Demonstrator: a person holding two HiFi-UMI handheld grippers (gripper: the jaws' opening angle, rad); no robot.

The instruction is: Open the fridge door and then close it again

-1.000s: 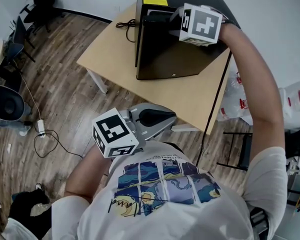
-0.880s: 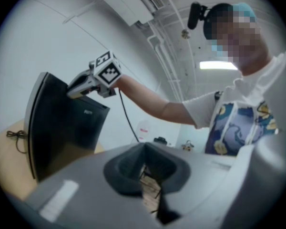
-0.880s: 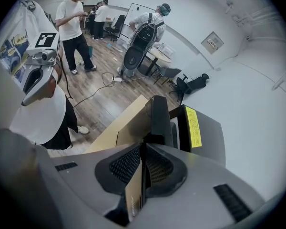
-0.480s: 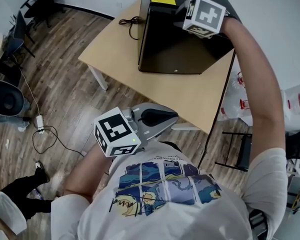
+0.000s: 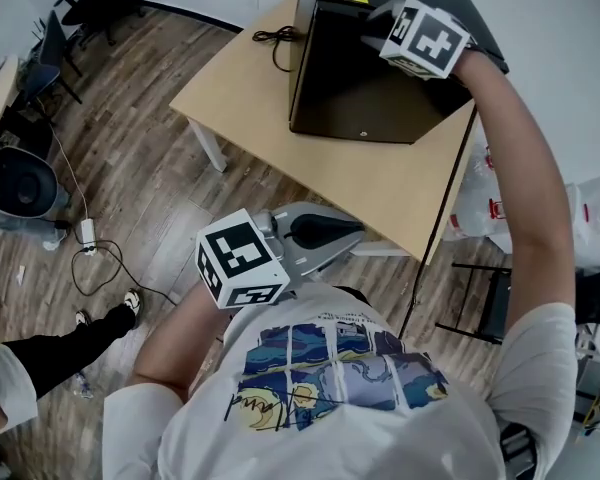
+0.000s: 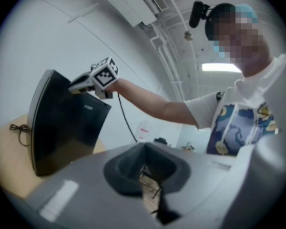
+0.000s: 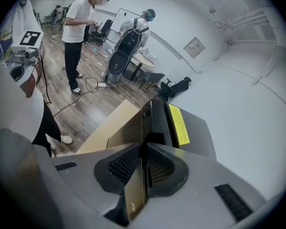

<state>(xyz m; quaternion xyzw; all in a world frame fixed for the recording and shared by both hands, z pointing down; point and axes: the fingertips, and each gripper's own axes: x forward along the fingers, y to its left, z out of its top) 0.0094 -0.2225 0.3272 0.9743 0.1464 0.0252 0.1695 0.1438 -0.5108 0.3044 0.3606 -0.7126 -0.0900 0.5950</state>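
Note:
A black mini fridge (image 5: 370, 88) stands on a light wooden table (image 5: 360, 183), with a yellow sticker on its top. My right gripper (image 5: 372, 26) reaches out at arm's length and is shut on the top edge of the fridge door (image 7: 148, 113), which runs straight between the jaws (image 7: 144, 161). The door lies close against the fridge body; I cannot tell whether a slit remains. My left gripper (image 5: 352, 234) is held near my chest, away from the fridge, jaws together and holding nothing. From the left gripper view the fridge (image 6: 62, 128) and the right gripper (image 6: 78, 85) show at left.
A black cable (image 5: 280, 36) lies on the table behind the fridge. White plastic bags (image 5: 480, 203) and a dark chair (image 5: 480, 298) sit to the table's right. Someone's leg (image 5: 70, 343) is on the wooden floor at lower left. Two people (image 7: 78, 32) stand further off.
My right gripper has kept its hold on the door's top edge while the head view drifted. A person's leg has stepped further into view at lower left.

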